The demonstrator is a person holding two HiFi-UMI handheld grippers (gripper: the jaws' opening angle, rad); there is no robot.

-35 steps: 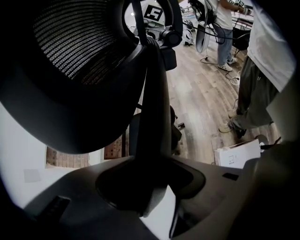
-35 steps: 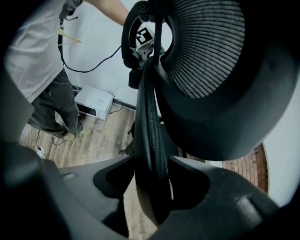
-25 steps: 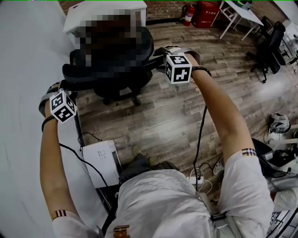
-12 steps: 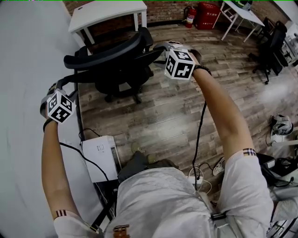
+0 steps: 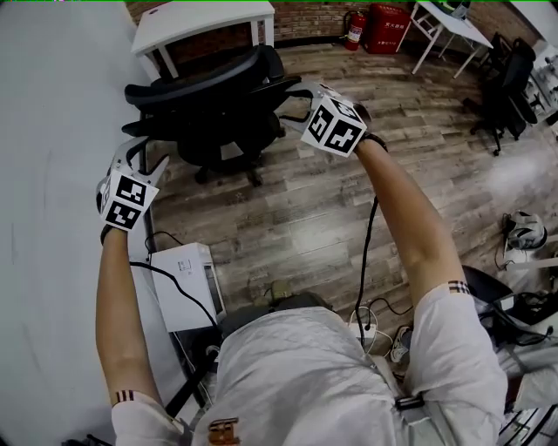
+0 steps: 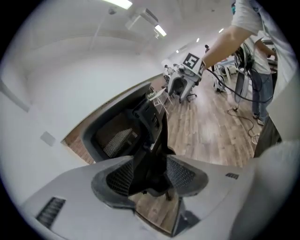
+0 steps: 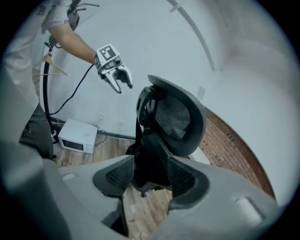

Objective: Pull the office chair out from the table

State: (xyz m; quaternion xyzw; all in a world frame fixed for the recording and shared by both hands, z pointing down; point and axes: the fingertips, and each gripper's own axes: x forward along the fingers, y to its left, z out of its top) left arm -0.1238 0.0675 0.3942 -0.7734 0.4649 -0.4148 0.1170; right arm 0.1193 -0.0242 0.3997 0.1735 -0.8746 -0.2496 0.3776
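Head view: black mesh office chair [image 5: 209, 104] is seen apart from small white table [image 5: 200, 16].
Claws: left claw [image 5: 146, 158] and right claw [image 5: 295, 103] are spread, nothing clamped.
Withdrawal: armrests [image 5: 281, 87] should be cleared without snagging.

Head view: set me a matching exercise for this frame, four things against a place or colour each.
Things:
1. office chair
2. table
3. fire extinguisher
4. box-shaped appliance

Descriptions:
A. red, against the brick wall
B. white, on the floor beside the left forearm
C. black, on the plank floor in front of the table
D. white top, by the brick wall behind the chair

Pairs: 1-C, 2-D, 3-A, 4-B.
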